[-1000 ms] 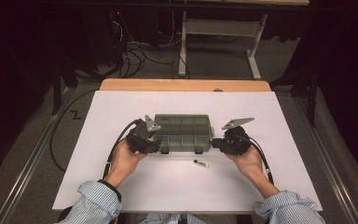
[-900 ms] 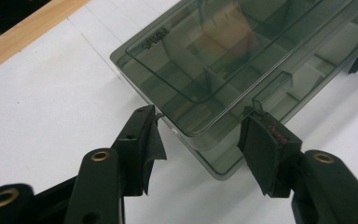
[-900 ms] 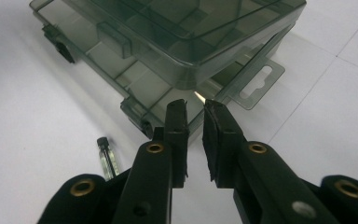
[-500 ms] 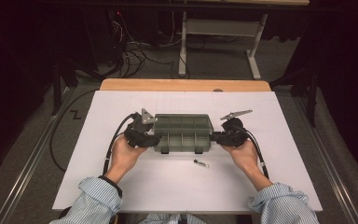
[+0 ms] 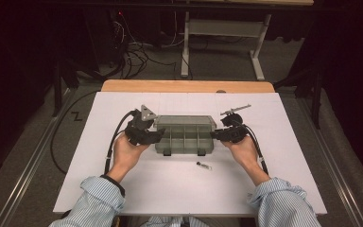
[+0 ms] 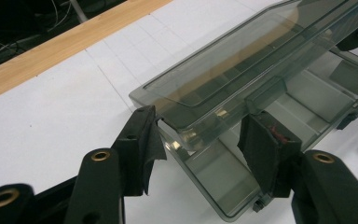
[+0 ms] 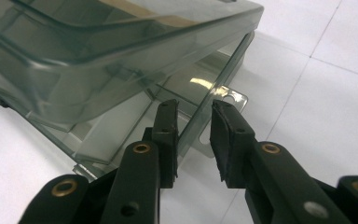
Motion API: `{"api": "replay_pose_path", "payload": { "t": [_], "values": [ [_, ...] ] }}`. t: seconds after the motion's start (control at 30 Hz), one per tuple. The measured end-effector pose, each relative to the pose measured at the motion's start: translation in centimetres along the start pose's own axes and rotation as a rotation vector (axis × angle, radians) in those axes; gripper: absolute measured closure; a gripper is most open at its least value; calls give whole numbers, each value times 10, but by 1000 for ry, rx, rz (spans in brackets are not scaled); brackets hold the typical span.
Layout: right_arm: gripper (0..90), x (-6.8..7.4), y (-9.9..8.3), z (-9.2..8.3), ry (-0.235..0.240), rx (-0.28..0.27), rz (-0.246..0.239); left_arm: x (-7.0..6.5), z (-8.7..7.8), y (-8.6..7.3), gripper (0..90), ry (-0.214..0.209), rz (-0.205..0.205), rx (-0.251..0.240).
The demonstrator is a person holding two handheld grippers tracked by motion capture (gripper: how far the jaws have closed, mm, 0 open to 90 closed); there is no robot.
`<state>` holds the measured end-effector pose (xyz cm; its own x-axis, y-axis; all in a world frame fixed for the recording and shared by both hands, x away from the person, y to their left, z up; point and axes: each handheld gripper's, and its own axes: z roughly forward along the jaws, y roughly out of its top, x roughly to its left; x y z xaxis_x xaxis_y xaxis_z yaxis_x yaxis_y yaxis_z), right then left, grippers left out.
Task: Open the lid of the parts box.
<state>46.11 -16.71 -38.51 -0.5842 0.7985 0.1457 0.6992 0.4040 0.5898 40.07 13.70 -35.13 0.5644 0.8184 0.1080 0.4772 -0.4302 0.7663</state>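
Note:
A smoky clear plastic organiser box (image 5: 184, 135) lies mid-table on the white sheet, its lid (image 6: 242, 60) lifted a little above the divided base (image 6: 214, 172). My left gripper (image 5: 158, 135) is at the box's left end. In the left gripper view (image 6: 198, 135) the lid's near corner sits between the jaws, with both pads against its edges. My right gripper (image 5: 215, 135) is at the right end. In the right gripper view (image 7: 195, 106) its jaws straddle the base's end wall (image 7: 214, 88) with a gap on each side; they have just been opening.
A small dark bit (image 5: 202, 165) lies on the white sheet (image 5: 288, 156) in front of the box. A wooden edge (image 5: 184, 86) runs along the back. Cables and a metal-legged table (image 5: 227, 28) stand on the floor beyond.
The right gripper has slid left, up to the box's right end, and its jaws have spread. The left gripper has stayed at the left end.

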Motion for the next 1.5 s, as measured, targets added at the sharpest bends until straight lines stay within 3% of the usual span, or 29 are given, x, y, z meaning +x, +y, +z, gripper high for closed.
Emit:
{"api": "replay_pose_path", "payload": {
  "t": [0.37,0.63,0.9,1.5],
  "values": [
    [717,4,9,7,-18,41,-1,3,0,8,464,1,0,-11],
    [730,7,14,11,-73,61,-29,7,2,11,469,-13,-18,-11],
    [743,3,14,11,-48,64,-24,10,4,19,475,-4,-11,-12],
    [749,6,12,11,-71,58,-40,20,11,29,540,9,-26,-15]
  ]
}}
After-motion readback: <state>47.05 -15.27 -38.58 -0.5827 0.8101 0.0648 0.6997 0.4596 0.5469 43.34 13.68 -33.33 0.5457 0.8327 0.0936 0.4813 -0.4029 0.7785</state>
